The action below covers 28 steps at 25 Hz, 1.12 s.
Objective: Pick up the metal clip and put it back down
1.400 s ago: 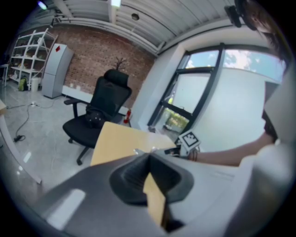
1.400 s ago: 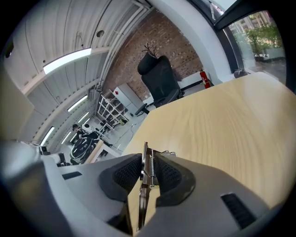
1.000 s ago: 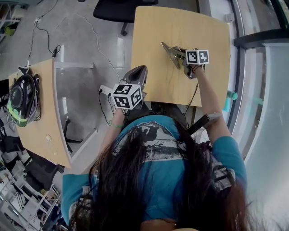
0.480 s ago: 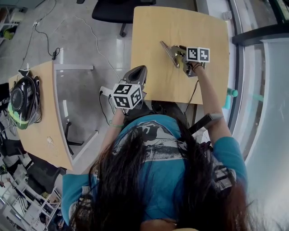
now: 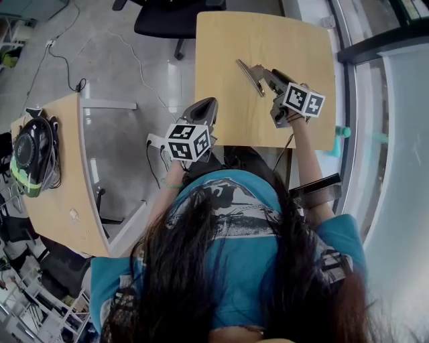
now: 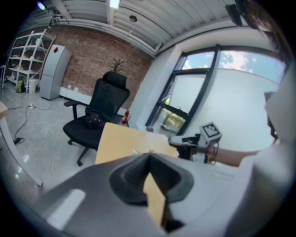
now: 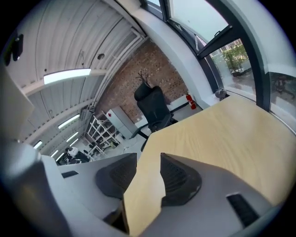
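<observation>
clip: metal clip (image 5: 249,76) lies flat on the wood tabletop (image 5: 295,47), left of middle, long side running diagonally in the head view
clip vs tools: free on the wood, no tool around it; sits just beside the right tool's tip, can't tell if they touch
right tool: right tool (image 7: 149,157) has its jaws wide apart and they have just been opening; only bare tabletop shows in the gap, nothing held
right tool pose: over the right part of the tabletop, tilted down, tips aimed toward the clip
left tool: left tool (image 6: 148,156) has its jaw tips together, nothing pinched; a sliver of tabletop shows below the tips
left tool pose: at the near left edge of the tabletop, well apart from the clip, aimed across the wood
chair: black office chair (image 5: 167,17) on the floor past the far left corner of the tabletop
side: second tabletop (image 5: 60,194) at the left, a round black and green gadget (image 5: 30,151) on it
floor: grey floor (image 5: 114,60) with thin cables (image 5: 64,57) trailing across it
person: long dark hair and blue shirt fill the bottom of the head view
</observation>
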Tool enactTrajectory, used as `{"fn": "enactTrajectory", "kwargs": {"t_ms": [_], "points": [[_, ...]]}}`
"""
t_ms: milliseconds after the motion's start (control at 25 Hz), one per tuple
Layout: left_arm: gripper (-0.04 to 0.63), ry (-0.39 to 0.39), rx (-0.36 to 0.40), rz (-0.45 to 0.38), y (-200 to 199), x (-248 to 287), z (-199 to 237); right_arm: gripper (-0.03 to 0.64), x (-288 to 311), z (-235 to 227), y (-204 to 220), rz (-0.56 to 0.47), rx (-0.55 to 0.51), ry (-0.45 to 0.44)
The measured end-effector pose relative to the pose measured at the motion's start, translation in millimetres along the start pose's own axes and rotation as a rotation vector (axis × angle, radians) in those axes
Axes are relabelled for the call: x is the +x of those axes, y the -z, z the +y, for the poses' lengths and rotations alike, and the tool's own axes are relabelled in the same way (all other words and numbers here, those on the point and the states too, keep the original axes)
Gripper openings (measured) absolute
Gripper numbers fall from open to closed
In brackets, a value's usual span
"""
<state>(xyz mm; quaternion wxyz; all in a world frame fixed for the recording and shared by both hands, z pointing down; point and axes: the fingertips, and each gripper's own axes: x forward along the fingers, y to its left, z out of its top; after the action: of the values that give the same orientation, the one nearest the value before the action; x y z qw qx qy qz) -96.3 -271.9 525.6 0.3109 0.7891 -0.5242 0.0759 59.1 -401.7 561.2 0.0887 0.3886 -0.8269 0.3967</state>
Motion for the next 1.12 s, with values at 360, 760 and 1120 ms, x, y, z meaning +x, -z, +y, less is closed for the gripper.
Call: {"fn": "enactTrajectory", "kwargs": {"t_ms": [360, 760, 1120], "points": [[0.003, 0.064, 0.047, -0.006, 5.6, -36.5, -0.6, 0.084, -66.7, 97.8, 39.4, -0.18, 0.176, -0.09], [0.003, 0.162, 0.09, 0.048, 44.6, -88.0, -4.5, 0.038, -94.8, 166.6, 115.8, -0.257, 0.287, -0.081], [0.003, 0.195, 0.06, 0.091, 85.4, -128.8, -0.9, 0.031, -107.0, 201.8, 186.3, -0.187, 0.294, -0.041]]}}
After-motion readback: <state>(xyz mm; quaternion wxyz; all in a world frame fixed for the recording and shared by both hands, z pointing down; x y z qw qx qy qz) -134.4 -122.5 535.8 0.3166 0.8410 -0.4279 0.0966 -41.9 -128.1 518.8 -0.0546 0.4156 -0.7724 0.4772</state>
